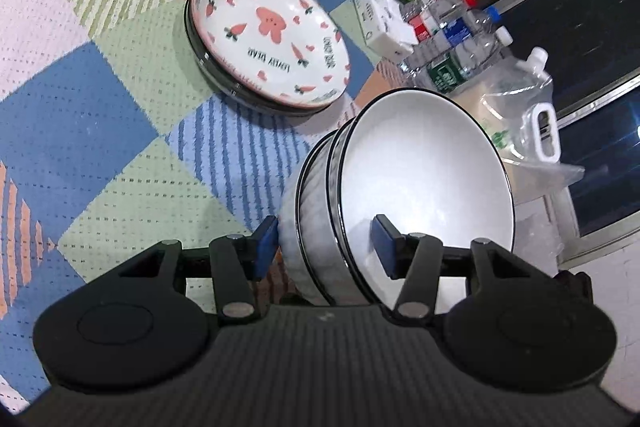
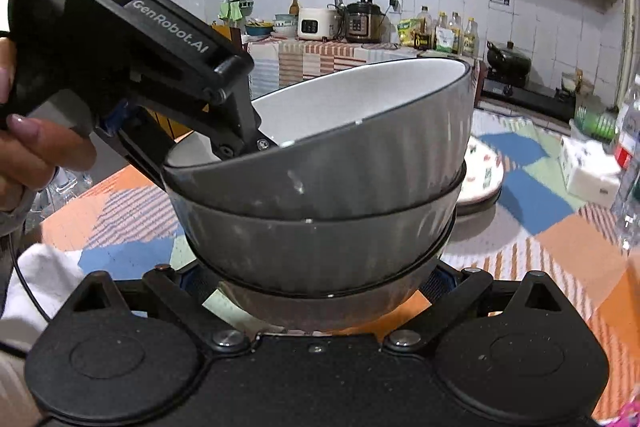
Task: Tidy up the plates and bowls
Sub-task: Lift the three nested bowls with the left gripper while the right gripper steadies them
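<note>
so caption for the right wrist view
Both grippers clamp a stack of grey bowls above the patchwork cloth.

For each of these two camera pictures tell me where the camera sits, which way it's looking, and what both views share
Left wrist: on the left gripper, looking down along its fingers at the nested bowls it clamps and the plate stack on the tablecloth.
Right wrist: on the right gripper, facing the kitchen counter; a hand shows.
Shared: bowls, plate stack, tablecloth.
</note>
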Demonstrator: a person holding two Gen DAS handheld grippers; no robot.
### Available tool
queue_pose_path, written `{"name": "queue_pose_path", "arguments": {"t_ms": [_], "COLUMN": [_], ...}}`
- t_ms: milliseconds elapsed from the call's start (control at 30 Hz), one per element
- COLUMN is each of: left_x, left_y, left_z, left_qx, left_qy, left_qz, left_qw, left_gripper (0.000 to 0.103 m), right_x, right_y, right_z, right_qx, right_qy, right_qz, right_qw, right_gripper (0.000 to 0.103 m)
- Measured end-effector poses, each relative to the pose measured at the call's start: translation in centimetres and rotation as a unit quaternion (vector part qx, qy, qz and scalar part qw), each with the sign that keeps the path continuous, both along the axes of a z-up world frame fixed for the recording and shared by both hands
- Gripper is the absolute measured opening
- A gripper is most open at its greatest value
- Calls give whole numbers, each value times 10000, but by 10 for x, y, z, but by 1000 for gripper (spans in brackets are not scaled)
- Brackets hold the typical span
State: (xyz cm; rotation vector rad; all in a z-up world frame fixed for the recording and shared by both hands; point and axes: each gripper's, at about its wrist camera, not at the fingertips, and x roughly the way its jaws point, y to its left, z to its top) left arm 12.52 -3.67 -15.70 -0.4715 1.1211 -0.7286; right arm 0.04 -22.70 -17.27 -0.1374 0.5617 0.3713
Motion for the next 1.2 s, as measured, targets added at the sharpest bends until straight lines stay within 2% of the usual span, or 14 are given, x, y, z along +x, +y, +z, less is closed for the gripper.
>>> {"name": "queue_pose_path", "arguments": {"t_ms": [367, 667, 767, 933, 1033, 1200], "left_x": [33, 88, 102, 133, 150, 177], "left_y": [0, -8, -15, -28, -35, -46], "left_z": [40, 65, 71, 66, 55, 29], "left_qx": [113, 209, 240, 392, 403, 334], "left_qy": [-58, -109, -338, -422, -426, -297], "left_qz": [67, 336, 520, 546, 516, 444], "left_qw": [9999, 9992, 9978, 9968, 9969, 9980], "left_gripper": [49, 49, 50, 50, 50, 50], "right_x": [31, 90, 116, 145, 159, 181], "right_y": [-1, -11, -14, -18, -19, -27], "right_z": [30, 49, 56, 51, 41, 24], "right_qx": [-103, -15, -5, -224, -444, -426], "right_qy": [-241, -282, -252, -271, -253, -133], "right_qz": [190, 345, 352, 335, 325, 155], "right_qw": [9995, 9990, 9991, 9988, 9982, 9989], "right_gripper": [101, 101, 101, 101, 101, 101]}}
